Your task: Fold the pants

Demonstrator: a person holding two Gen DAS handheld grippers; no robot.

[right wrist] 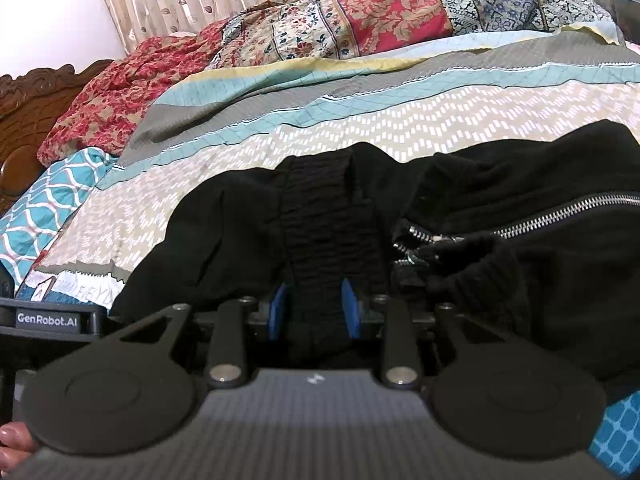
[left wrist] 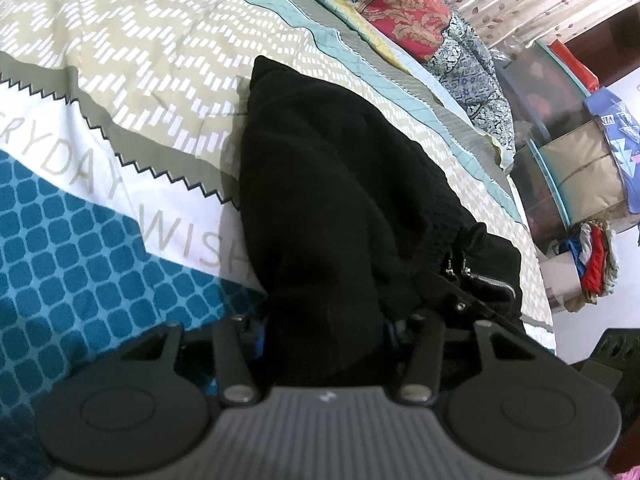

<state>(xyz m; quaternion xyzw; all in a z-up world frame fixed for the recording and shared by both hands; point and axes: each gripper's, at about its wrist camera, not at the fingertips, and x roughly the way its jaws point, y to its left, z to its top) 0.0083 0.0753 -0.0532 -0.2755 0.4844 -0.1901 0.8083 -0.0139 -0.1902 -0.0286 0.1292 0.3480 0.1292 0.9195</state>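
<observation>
Black pants point(left wrist: 340, 168) lie bunched on the bed, one end stretching away from me. A silver zip point(left wrist: 494, 282) shows near the right side. My left gripper point(left wrist: 326, 328) is shut on a thick fold of this black cloth, which hides most of its blue pads. In the right wrist view the pants point(right wrist: 520, 184) spread across the bedspread, with the zip point(right wrist: 560, 208) open on the right. My right gripper point(right wrist: 315, 310) is shut on the ribbed elastic waistband point(right wrist: 320, 208), with a blue pad point(right wrist: 350, 308) on each side. The two grippers hold the pants side by side.
The patterned bedspread point(left wrist: 140, 80) covers the bed, with a floral quilt point(right wrist: 360, 28) heaped at the far side. Shelves with boxes and clothes point(left wrist: 580, 168) stand beyond the bed's edge. A carved wooden headboard point(right wrist: 28, 92) is at the left. A fingertip point(right wrist: 12, 438) shows at the bottom left.
</observation>
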